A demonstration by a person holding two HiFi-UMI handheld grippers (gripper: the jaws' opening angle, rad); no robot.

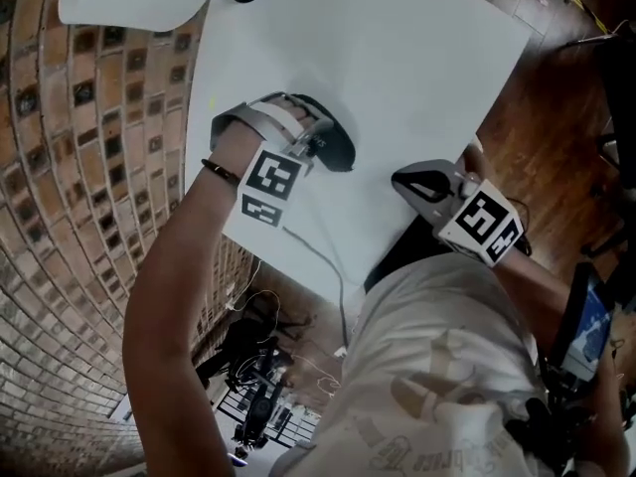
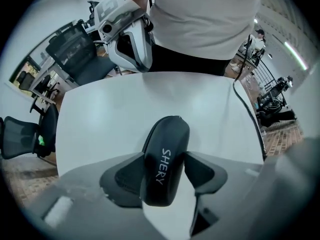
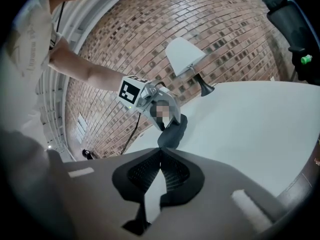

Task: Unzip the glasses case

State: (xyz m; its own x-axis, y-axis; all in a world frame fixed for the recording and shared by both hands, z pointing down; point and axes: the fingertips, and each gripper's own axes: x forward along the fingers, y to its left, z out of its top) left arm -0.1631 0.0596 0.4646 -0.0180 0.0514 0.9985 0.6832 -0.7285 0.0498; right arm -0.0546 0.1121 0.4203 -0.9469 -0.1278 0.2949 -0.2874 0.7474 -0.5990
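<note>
Head view looks steeply down over the bench (image 1: 417, 58). Left gripper view sits close above the glasses case (image 2: 165, 159); right gripper view faces it from farther off.

Glasses case (image 2: 167, 134), between the jaws of the left gripper (image 2: 164, 154): black, with white lettering "SHERY"; left gripper: black pads, pale grey body; left marker cube (image 1: 270, 185): black squares on white; right gripper (image 3: 160, 156): grey body, dark ribbed pads; right marker cube (image 1: 484, 225): the same black-on-white pattern; table (image 1: 417, 58) beneath both grippers: plain white; wall (image 3: 210, 24) beyond the right gripper: red-brown brick, pale mortar lines; lamp shade (image 3: 184, 55) ahead of the right gripper: white; floor (image 1: 542, 117): dark brown wood.
</note>
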